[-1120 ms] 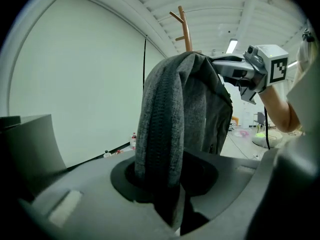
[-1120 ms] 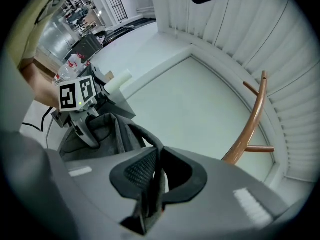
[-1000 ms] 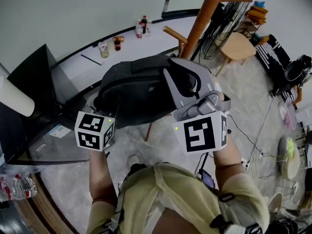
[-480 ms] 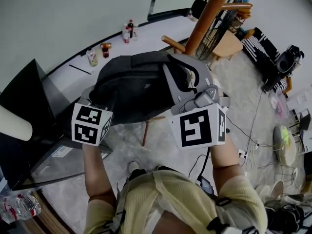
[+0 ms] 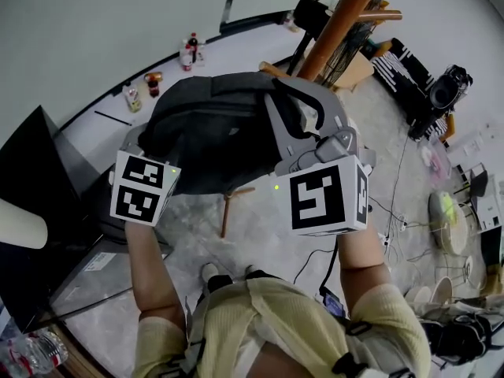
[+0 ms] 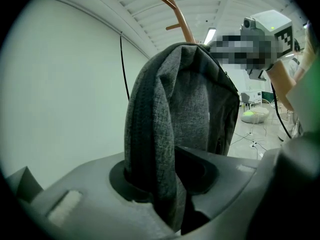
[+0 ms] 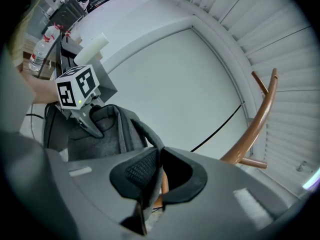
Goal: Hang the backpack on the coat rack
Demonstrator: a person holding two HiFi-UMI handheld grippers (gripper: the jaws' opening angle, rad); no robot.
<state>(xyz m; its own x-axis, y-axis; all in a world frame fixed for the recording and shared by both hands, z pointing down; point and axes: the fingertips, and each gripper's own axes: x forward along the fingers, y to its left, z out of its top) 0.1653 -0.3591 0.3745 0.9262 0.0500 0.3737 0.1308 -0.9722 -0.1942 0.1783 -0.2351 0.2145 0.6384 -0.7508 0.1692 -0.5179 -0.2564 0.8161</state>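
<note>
Left tongs (image 6: 165, 189) clamp backpack (image 5: 213, 132) fabric | right tongs (image 7: 157, 179) pinch strap (image 7: 142, 134) | coat rack (image 5: 339, 26) (partly hidden behind backpack)

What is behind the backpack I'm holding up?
The coat rack rises right behind the backpack, with one peg showing at its top edge. The pole's middle stretch is covered by it.

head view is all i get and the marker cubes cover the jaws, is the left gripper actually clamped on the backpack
observer: yes, the left gripper is shut on a thick fold of the grey backpack.
operator: and the right one
observer: the right gripper is shut on a thin strap of the bag.
operator: is that strap hooked on the rack
observer: not that i can see. the coat rack shows off to the right of the jaws, apart from the strap.
</note>
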